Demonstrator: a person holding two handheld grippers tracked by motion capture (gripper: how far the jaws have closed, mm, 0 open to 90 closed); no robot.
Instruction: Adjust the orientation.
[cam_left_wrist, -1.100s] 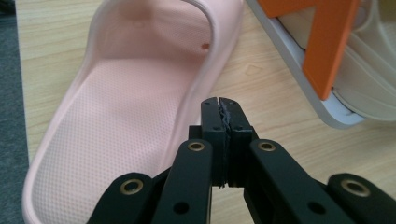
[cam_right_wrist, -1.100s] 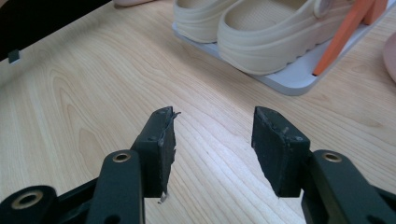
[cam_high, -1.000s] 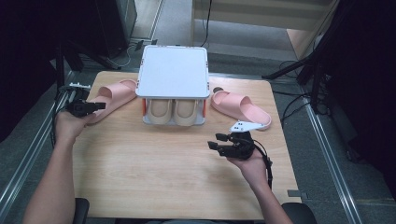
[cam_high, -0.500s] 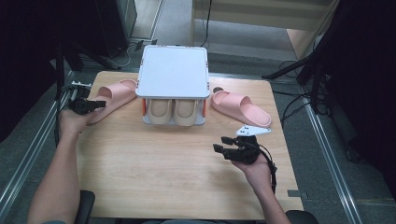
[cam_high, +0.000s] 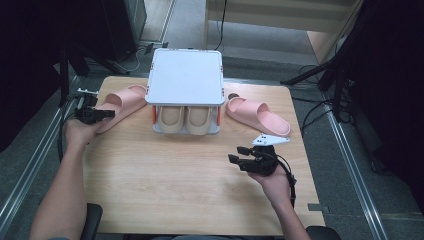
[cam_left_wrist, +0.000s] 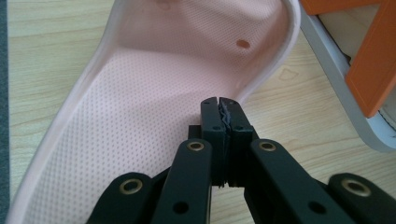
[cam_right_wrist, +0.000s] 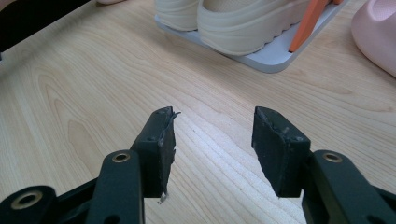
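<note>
A person seated at a pale wooden table (cam_high: 165, 175) works two hand-held black grippers around a small two-tier shoe rack (cam_high: 186, 80) with a flat grey top shelf and orange uprights, standing at the table's far middle. On the rack's lower shelf sits a pair of cream rubber slippers (cam_high: 185, 119), side by side with their rounded ends toward the person. The left gripper (cam_high: 98, 114) lies at the table's left edge, its jaws clenched tight together, tips over the near rim of a soft pink foam slide sandal (cam_high: 122, 100) that lies on the table just left of the rack; in the left gripper view (cam_left_wrist: 219, 112) the closed tips sit right at the edge of that sandal's dotted footbed (cam_left_wrist: 154, 79), though whether any of the rim is pinched between them cannot be told. A second pink foam slide sandal (cam_high: 257, 114) lies on the table to the right of the rack, apart from it. The right gripper (cam_high: 239, 154) hovers over bare wood on the near right, well short of the rack, jaws released and spread wide with nothing between them, as the right gripper view (cam_right_wrist: 212, 135) confirms.
</note>
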